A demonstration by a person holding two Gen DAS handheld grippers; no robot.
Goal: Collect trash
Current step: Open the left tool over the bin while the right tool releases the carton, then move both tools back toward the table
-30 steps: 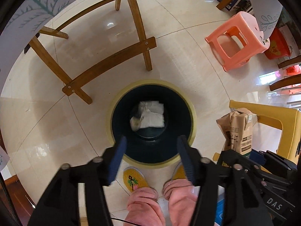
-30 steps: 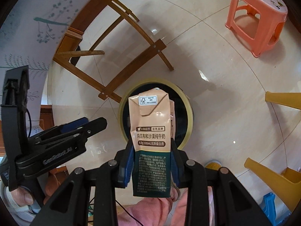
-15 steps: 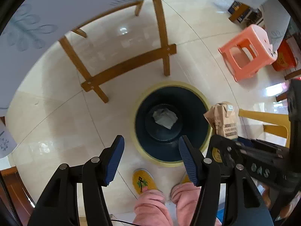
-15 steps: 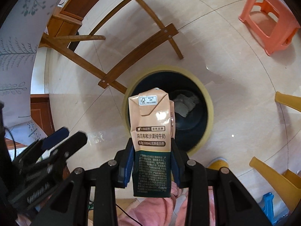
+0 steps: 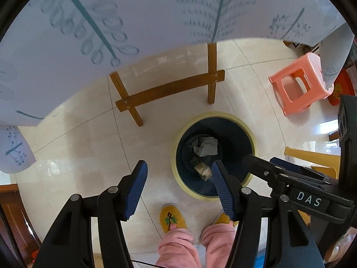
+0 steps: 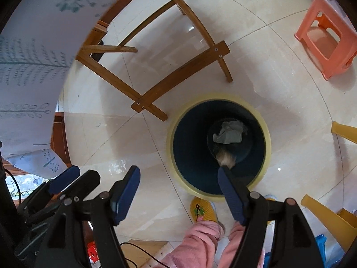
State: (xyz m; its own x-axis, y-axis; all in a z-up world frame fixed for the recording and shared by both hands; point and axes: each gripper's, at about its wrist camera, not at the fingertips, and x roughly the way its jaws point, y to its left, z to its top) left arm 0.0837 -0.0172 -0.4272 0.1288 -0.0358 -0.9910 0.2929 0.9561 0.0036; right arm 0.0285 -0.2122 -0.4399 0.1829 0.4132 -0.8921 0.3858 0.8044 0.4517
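Two grippers point down at a tiled floor, both with nothing between their blue pads. Taking the left gripper (image 5: 178,178) first, its jaws stand apart and empty; to the left of them lies bare tile, ahead of them the crossbar and legs of a wooden table frame (image 5: 169,89) under a leaf-printed tablecloth (image 5: 111,22), and just ahead of the right jaw the round trash bin (image 5: 253,138), dark inside with a pale yellow rim. Crumpled grey paper (image 5: 206,148) lies on the bin's bottom, and a tan milk carton (image 5: 203,170) shows inside the bin, close beside the tip of the left gripper's right jaw. Behind the jaws are yellow slippers (image 5: 173,220) and pink trouser legs (image 5: 176,248). Farther right stands an orange plastic stool (image 5: 299,84). The right gripper (image 6: 179,177) has its jaws opening, wide apart, nothing between the pads. Left of its jaws the other gripper's black frame intrudes; ahead are the same wooden frame and, ahead of the right jaw, the bin, where the carton appears as a blurred tan shape just beyond that jaw's tip, below the paper. Whether the carton has come to rest I cannot tell. To the right of these jaws are yellow chair legs (image 6: 321,210).
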